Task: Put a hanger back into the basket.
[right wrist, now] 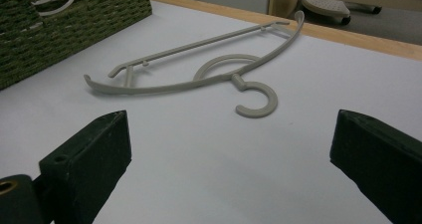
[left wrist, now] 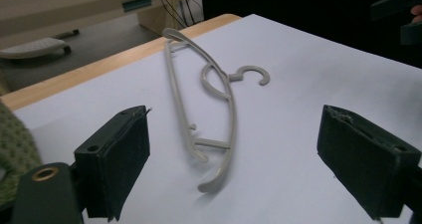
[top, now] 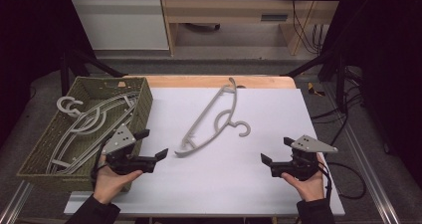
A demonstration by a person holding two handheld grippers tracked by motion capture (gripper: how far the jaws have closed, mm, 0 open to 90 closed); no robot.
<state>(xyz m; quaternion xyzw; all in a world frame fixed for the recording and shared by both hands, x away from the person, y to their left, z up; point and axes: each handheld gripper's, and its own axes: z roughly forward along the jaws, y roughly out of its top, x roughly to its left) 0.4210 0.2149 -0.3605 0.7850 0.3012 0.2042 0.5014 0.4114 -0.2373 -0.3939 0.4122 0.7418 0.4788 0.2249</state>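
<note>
Lying flat on smooth white board (top: pixel 249 184), curved grey plastic hanger (top: pixel 211 118); left gripper (top: pixel 155 154) and right gripper (top: pixel 273 152) wide open, empty.

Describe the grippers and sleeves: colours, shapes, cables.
Both the left gripper and right gripper are black, each with two blocky jaws faced with dark pads and a grey three-cornered plate on top. A black cable trails from the right one. Sleeves are dark.
</note>
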